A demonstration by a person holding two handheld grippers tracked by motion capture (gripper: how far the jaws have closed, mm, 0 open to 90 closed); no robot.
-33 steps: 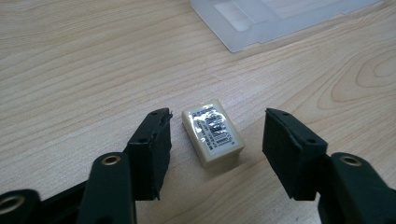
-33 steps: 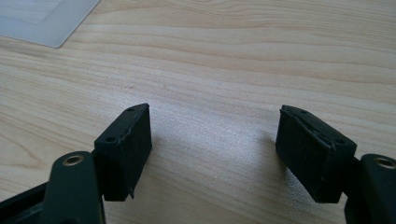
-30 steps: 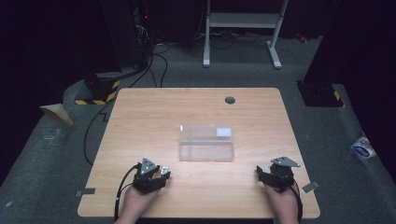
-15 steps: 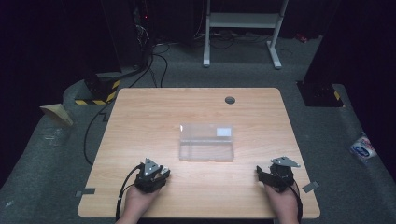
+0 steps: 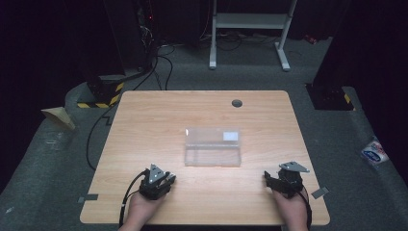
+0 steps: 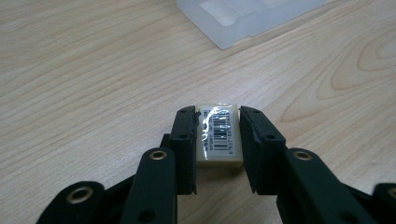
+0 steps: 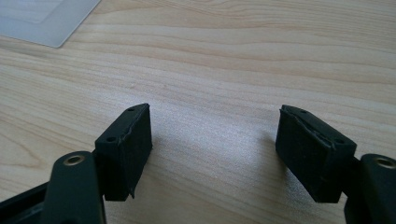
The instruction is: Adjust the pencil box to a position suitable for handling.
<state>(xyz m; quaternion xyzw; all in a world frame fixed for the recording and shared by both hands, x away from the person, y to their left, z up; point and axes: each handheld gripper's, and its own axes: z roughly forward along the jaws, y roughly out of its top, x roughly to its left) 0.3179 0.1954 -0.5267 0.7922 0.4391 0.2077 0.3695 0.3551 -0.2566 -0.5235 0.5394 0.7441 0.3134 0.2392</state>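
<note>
The wooden bench (image 5: 144, 125) takes up most of the high view, bare but for a clear plastic box (image 5: 212, 147) lying near its middle, its long side running across the bench. Both hands rest at the near edge, well apart, with the box ahead and between them.

The left tongs (image 5: 166, 179) sit at the near left of the bench. In the left gripper view they (image 6: 217, 140) have just been closing, and now stand shut on a small cream eraser (image 6: 219, 135) with a barcode label under glossy wrap (the glare hides part of the print). The eraser lies on the bench surface, its long axis running straight along the jaws, and the pads press its two long sides. So the grip looks square rather than cornered.

The right tongs (image 5: 267, 179) wait at the near right; the right gripper view shows them (image 7: 215, 149) spread wide with only wood grain between the pads, holding nothing.

From the left tongs the box (image 6: 243, 16) lies ahead and a little to the right, a short way off. The left hand is the one that carries the eraser, so any move to the box falls to it: a lift, then a reach forward and inward. The right hand is about as near the box and could steady it.
</note>
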